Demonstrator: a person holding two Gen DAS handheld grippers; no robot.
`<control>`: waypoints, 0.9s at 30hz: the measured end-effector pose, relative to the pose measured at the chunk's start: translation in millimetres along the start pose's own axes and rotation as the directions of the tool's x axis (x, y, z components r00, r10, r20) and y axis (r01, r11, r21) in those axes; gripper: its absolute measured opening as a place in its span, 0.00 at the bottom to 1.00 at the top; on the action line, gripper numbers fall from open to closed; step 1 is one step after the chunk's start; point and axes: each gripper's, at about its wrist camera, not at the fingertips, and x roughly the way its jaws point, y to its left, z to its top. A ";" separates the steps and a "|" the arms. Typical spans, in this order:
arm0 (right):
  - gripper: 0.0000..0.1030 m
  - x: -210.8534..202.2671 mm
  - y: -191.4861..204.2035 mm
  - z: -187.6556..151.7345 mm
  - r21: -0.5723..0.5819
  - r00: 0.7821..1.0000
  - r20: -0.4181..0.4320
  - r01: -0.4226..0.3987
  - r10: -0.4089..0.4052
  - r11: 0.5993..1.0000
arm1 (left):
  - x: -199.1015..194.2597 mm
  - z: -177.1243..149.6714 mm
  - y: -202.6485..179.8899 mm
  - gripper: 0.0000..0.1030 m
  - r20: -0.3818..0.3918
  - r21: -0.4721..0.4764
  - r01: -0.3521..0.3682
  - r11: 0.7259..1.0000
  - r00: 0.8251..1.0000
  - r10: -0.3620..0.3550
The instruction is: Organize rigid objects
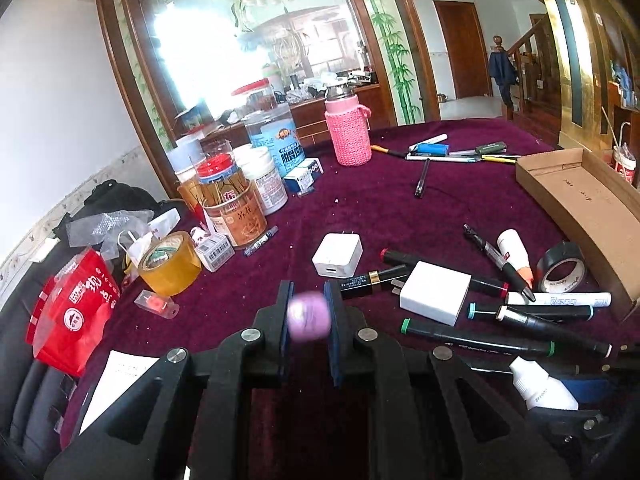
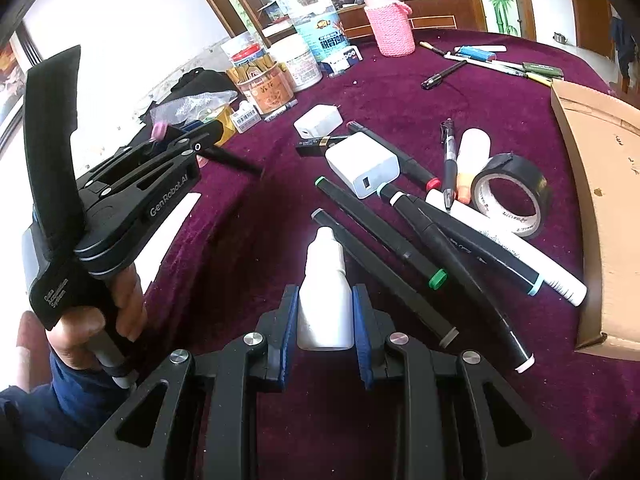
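A small pale purple block (image 1: pixel 310 318) is clamped between the blue pads of my left gripper (image 1: pixel 308 292), lifted above the maroon tablecloth (image 1: pixel 248 280). The right wrist view shows that left gripper (image 2: pixel 164 136) at the left, held up by a hand (image 2: pixel 100 320), with the pinkish block (image 2: pixel 160 130) at its tip. My right gripper (image 2: pixel 327 290) is shut on a small white squeeze bottle (image 2: pixel 324 312) whose nozzle points away from the camera. That bottle (image 1: pixel 540 384) also shows at the lower right of the left wrist view.
Several black markers (image 2: pixel 384 232), two white chargers (image 2: pixel 362 168) (image 1: pixel 338 254), pens and a black tape roll (image 2: pixel 510 196) lie ahead. A shallow cardboard tray (image 2: pixel 600 200) sits at the right. Jars (image 1: pixel 236 208), yellow tape (image 1: pixel 168 264) and a pink-sleeved bottle (image 1: pixel 348 136) stand at the back left.
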 end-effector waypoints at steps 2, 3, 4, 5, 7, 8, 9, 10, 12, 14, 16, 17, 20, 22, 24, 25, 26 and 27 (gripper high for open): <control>0.22 -1.8 0.1 0.0 -0.001 1.000 0.005 0.003 -0.003 1.000 | -2.0 0.0 0.1 0.12 0.011 -0.002 -0.009 1.000 1.000 0.009; 0.22 -2.6 0.0 0.2 -0.002 1.000 0.008 0.003 -0.003 1.000 | -3.9 -0.4 -0.8 0.12 0.015 0.001 -0.014 1.000 1.000 0.014; 0.22 -3.7 0.4 -0.3 0.000 1.000 0.011 0.004 -0.004 1.000 | -5.9 -0.8 -1.8 0.12 0.022 0.006 -0.020 1.000 1.000 0.020; 0.22 -4.4 0.3 0.0 0.000 1.000 0.013 0.006 -0.006 1.000 | -7.3 -0.6 -2.0 0.12 0.028 0.006 -0.024 1.000 0.999 0.024; 0.22 -5.3 0.2 0.0 0.000 1.000 0.016 0.006 -0.006 1.000 | -10.9 -0.9 -3.5 0.12 0.039 0.012 -0.029 0.999 0.999 0.029; 0.22 -6.0 0.3 -0.1 0.000 1.000 0.018 0.005 -0.005 1.000 | -12.2 -1.1 -4.1 0.12 0.043 0.014 -0.031 0.999 0.999 0.031; 0.22 -6.4 0.2 -0.3 0.001 1.000 0.020 0.005 -0.005 1.000 | -13.3 -1.0 -4.4 0.12 0.046 0.014 -0.032 0.999 0.998 0.032; 0.22 -6.8 0.2 -0.5 0.001 1.000 0.021 0.005 -0.005 1.000 | -14.1 -1.2 -5.1 0.12 0.048 0.018 -0.032 0.999 0.998 0.031; 0.22 -7.4 0.7 -1.2 0.000 1.000 0.023 0.004 -0.004 1.000 | -14.4 -1.6 -6.4 0.12 0.048 0.022 -0.032 0.999 0.998 0.031; 0.22 -7.8 0.8 -1.9 0.001 1.000 0.024 0.003 -0.003 1.000 | -14.4 -1.9 -7.4 0.12 0.046 0.025 -0.029 0.999 0.999 0.028; 0.22 -8.2 0.6 -1.9 0.003 1.000 0.027 0.004 -0.004 1.000 | -15.0 -2.7 -8.2 0.12 0.048 0.025 -0.031 0.999 0.998 0.030; 0.22 -8.4 0.1 -2.1 0.004 1.000 0.027 0.005 -0.005 1.000 | -15.3 -2.8 -8.0 0.12 0.048 0.025 -0.030 0.999 0.998 0.029; 0.22 -9.7 -0.9 -2.4 0.009 0.999 0.032 0.008 -0.008 1.000 | -17.0 -3.8 -9.5 0.12 0.052 0.028 -0.032 0.999 0.998 0.030; 0.22 -10.7 -0.8 -2.6 0.009 0.999 0.034 0.008 -0.008 1.000 | -19.2 -4.3 -8.8 0.12 0.059 0.027 -0.035 0.999 0.998 0.034; 0.22 -11.1 0.4 -2.8 0.007 0.999 0.037 0.009 -0.010 1.000 | -20.6 -4.7 -9.9 0.12 0.064 0.033 -0.040 0.999 0.997 0.038; 0.22 -11.1 0.9 -2.9 0.006 0.999 0.037 0.009 -0.010 1.000 | -21.1 -5.0 -10.2 0.12 0.066 0.033 -0.042 0.999 0.997 0.040; 0.22 -11.1 1.2 -3.0 0.007 0.999 0.037 0.009 -0.009 1.000 | -21.0 -4.8 -10.5 0.12 0.066 0.033 -0.040 0.999 0.997 0.038; 0.22 -11.3 1.2 -3.3 0.008 0.999 0.038 0.009 -0.009 1.000 | -20.8 -5.0 -11.5 0.12 0.066 0.036 -0.040 0.999 0.997 0.037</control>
